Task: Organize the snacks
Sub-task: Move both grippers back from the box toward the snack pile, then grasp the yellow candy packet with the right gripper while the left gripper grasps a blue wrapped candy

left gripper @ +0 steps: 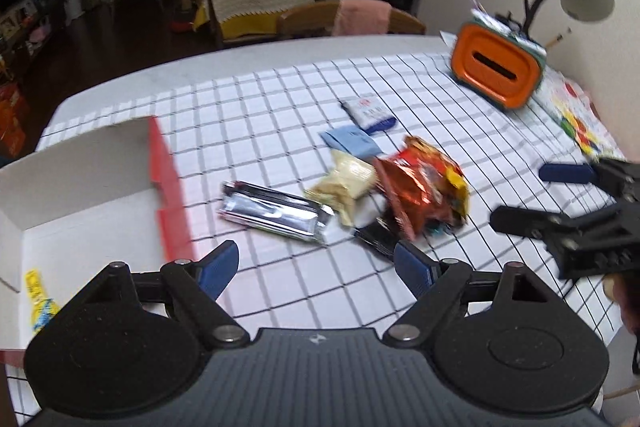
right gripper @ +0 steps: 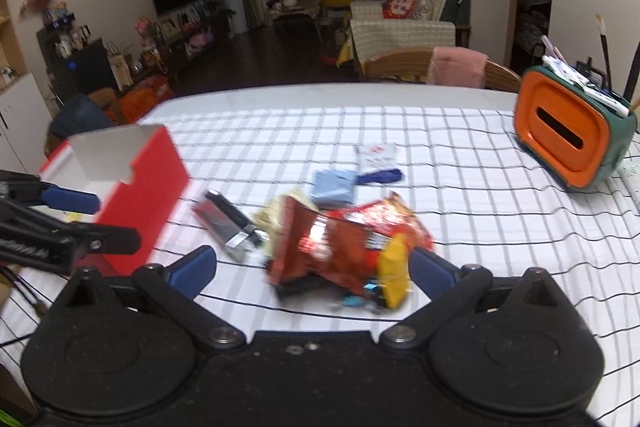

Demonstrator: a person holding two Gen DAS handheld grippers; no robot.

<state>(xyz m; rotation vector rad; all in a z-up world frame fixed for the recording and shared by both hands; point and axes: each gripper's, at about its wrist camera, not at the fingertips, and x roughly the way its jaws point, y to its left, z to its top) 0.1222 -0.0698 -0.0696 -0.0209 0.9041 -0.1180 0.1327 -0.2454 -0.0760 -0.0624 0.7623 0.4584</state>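
While both tongs hang above the checked tablecloth (left gripper: 280,99), left gripper (left gripper: 316,267) and right gripper (right gripper: 312,269) gape wide, gripping nothing. Red snack bag (right gripper: 344,243) lies between the right gripper's blue pads, untouched. Only the left view shows a yellow packet (left gripper: 38,291) inside the red box (left gripper: 80,187), left of that bag.

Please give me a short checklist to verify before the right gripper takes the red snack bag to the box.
1. Right gripper jaws open: ok.
2. Red snack bag lies between the jaws: ok.
3. Only this bag in the way: not ok, it overlaps the beige packet and a dark packet.
4. Red box open, with room: ok.
5. Left gripper empty: ok.
6. Sharp view: not ok, blurred.
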